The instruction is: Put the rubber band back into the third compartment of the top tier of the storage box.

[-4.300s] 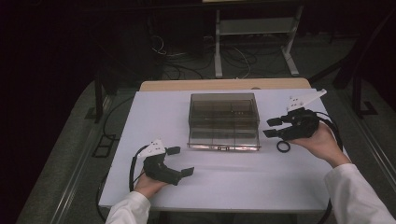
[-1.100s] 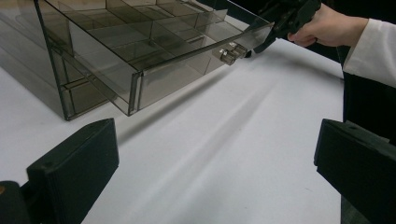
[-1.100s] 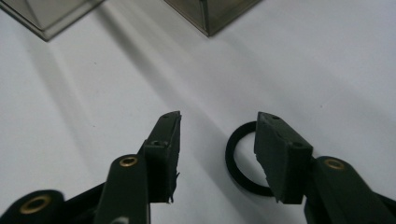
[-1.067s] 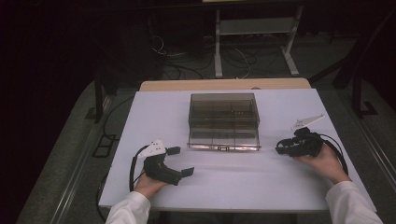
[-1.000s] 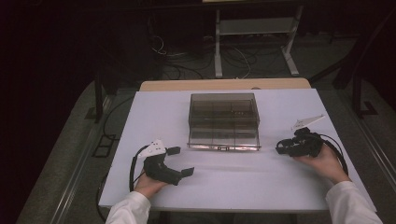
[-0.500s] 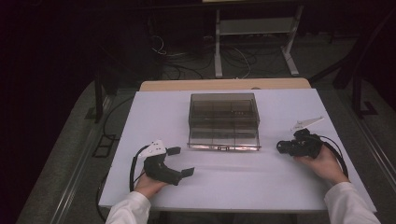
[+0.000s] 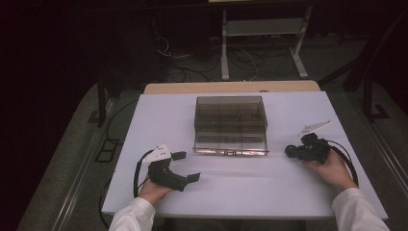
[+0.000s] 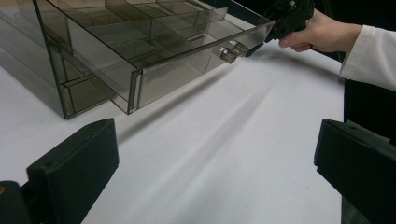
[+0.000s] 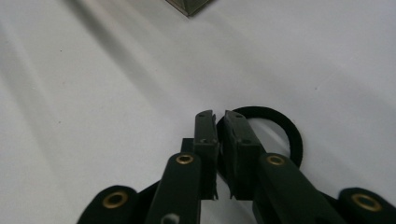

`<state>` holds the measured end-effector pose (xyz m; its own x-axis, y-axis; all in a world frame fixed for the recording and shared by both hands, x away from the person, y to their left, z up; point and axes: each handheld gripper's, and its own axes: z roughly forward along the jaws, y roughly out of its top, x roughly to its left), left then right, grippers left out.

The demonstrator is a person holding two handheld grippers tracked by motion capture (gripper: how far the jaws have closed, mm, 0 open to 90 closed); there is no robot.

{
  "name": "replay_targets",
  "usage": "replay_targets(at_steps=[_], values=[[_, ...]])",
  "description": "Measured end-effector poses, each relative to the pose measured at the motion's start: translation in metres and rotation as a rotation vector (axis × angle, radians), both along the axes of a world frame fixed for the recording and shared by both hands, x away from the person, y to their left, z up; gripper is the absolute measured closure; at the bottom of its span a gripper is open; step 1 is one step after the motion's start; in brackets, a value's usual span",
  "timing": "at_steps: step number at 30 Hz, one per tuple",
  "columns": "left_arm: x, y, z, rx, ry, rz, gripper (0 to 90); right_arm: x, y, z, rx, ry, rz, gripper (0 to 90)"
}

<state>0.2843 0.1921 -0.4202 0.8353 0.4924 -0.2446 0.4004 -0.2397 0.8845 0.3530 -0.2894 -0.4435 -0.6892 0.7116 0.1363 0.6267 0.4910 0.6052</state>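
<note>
One black ring (image 9: 285, 135) lies flat, pinched by the right tool (image 9: 219, 116).

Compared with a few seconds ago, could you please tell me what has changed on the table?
The right claw came down from beside the box to the table, nearer the person. Its jaws have just been closing and now pinch the rim of the black ring lying there. The left claw stayed open and still, and the box with its drawer pulled out is unchanged.

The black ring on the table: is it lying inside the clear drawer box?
No, the black ring lies on the white table, pinched in the right gripper jaws.
</note>
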Motion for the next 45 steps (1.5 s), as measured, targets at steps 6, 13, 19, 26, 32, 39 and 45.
replay_targets(at_steps=[6,13,19,26,32,39,45], values=[[0.000,0.000,0.000,0.001,-0.001,0.000,0.0,0.001,0.000,0.000,0.002,0.003,-0.007,85.4],[0.000,0.000,0.000,0.001,-0.001,0.001,0.0,0.002,-0.001,0.000,0.009,0.015,-0.017,86.4],[0.000,0.000,0.000,0.000,0.000,0.002,0.0,0.002,-0.003,0.001,0.012,0.018,-0.026,86.4],[0.000,0.000,0.000,0.002,-0.001,0.000,0.0,0.002,-0.005,0.003,0.028,0.015,-0.032,86.4],[0.000,0.000,0.000,0.003,-0.001,-0.001,0.0,0.001,-0.008,0.007,0.049,0.010,-0.040,86.3],[0.000,0.000,0.000,0.003,-0.001,0.000,0.0,0.000,-0.009,0.011,0.062,0.007,-0.038,86.3],[0.000,0.000,0.000,0.003,-0.001,-0.001,0.0,-0.001,-0.009,0.017,0.071,0.001,-0.036,86.3]])
